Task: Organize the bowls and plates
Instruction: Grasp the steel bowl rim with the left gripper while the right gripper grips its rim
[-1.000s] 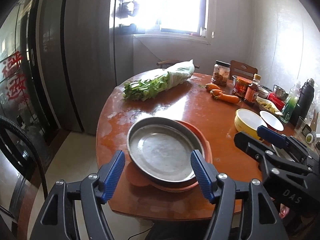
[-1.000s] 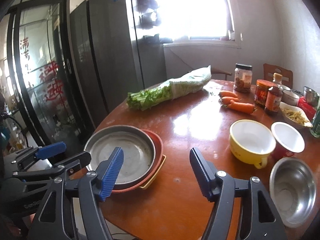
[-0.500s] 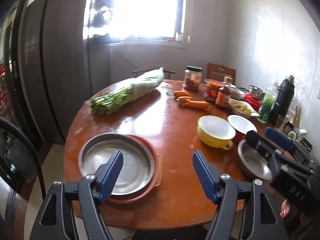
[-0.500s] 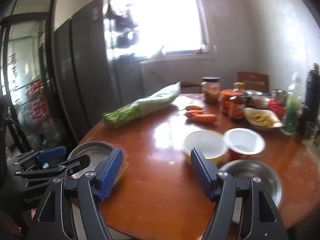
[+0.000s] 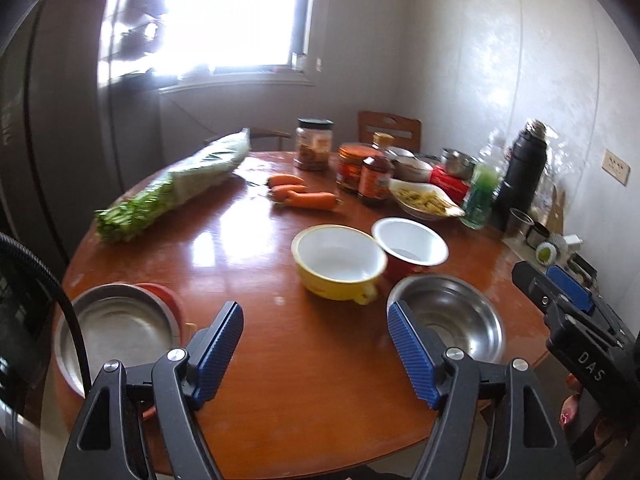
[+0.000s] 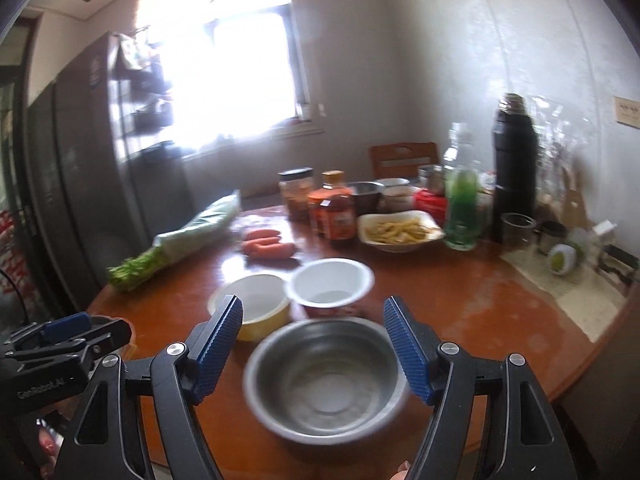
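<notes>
- Left wrist view: the left gripper (image 5: pixel 316 350) is empty, its jaws opening above bare table (image 5: pixel 248 248). A steel plate (image 5: pixel 114 336) sits stacked on a red plate (image 5: pixel 170 296) at the near left edge. The yellow bowl (image 5: pixel 338 262) and the red bowl (image 5: pixel 410 246) touch at mid-table.
- Right wrist view: the right gripper (image 6: pixel 314 346) is also empty and opening, framing the steel bowl (image 6: pixel 326 376) without touching it. That bowl looks light, stiff and slippery, so grip its thin rim. The other two bowls look breakable.
</notes>
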